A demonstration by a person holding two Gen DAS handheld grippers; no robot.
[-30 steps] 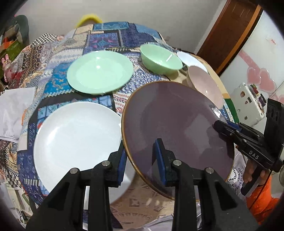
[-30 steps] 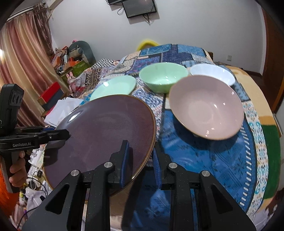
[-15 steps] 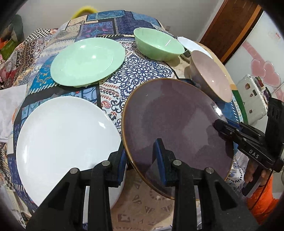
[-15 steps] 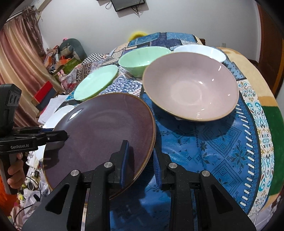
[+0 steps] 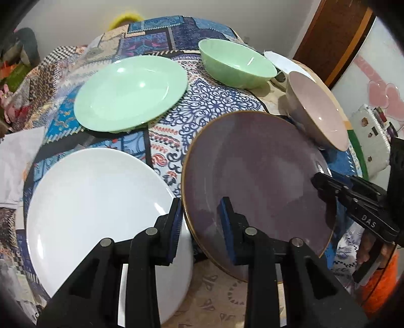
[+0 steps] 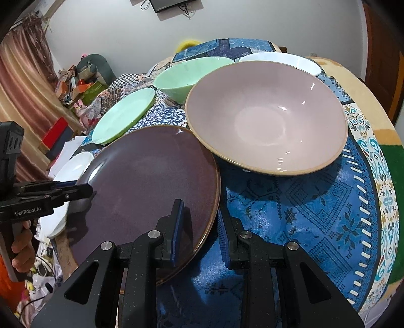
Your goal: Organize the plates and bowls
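The purple plate (image 5: 257, 181) is being gripped at opposite edges by both grippers. The left gripper (image 5: 200, 224) is being held with its jaws narrowly parted and closed across the plate's near rim, one pad under the plate and one on its upper face. The right gripper (image 6: 199, 227) is being held the same way on the other rim, its jaws clamped on the edge. The plate is being held tilted, between the white plate (image 5: 101, 209) and the pink bowl (image 6: 265, 116); whether its rim is touching the bowl cannot be told.

The pink bowl is being shown empty, as are the green bowl (image 5: 234, 65) and the green plate (image 5: 128, 93). Only the rim of a white bowl (image 6: 280, 59) is being seen behind the pink one. All are being carried by the table (image 6: 315, 201) with its patterned cloth.

In the left wrist view, the white plate is being shown nearly whole, with the right gripper (image 5: 328, 186) at the purple plate's far edge. In the right wrist view, the pink bowl's inside is being shown fully, with the left gripper (image 6: 78, 190) at the plate's left rim and a wall screen (image 6: 176, 6) above.
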